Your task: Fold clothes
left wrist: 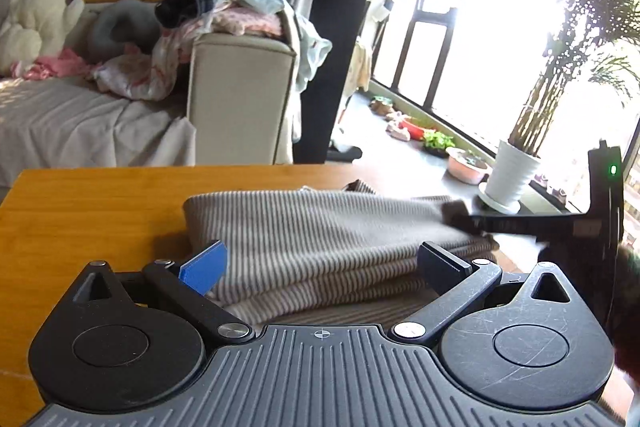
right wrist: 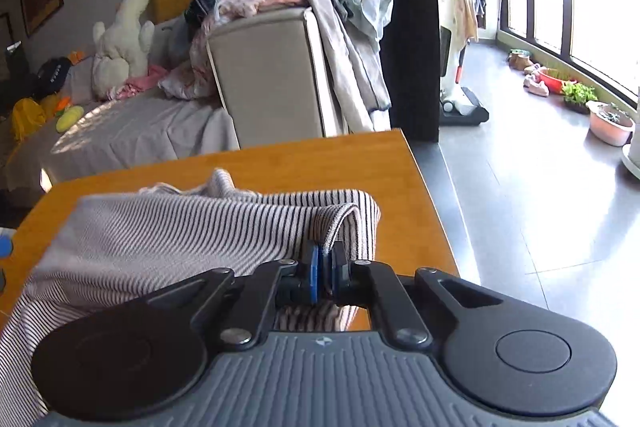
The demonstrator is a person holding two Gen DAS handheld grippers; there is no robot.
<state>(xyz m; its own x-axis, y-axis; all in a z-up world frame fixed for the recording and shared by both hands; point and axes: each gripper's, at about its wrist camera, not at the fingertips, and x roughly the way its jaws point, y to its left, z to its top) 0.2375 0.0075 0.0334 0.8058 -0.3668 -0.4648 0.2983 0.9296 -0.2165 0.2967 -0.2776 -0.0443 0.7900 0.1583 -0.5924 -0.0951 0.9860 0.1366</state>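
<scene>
Two grippers at the striped garment (left wrist: pixel 320 239) mid-frame on the wooden table (left wrist: pixel 100 211) — left gripper (left wrist: pixel 324 263) spread wide, right gripper (right wrist: pixel 325 269) pinching its fold near the table's right edge; bare wood beyond.

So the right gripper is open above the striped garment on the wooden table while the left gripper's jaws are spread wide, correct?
Not quite. The right gripper is shut on the striped garment, pinching a fold, as the right wrist view shows. The wooden table and the wide-open left gripper are as stated.

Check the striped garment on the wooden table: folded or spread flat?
Folded, partly. The striped garment lies doubled in stacked layers on the wooden table, and the right gripper is shut on a lifted fold of it.
</scene>
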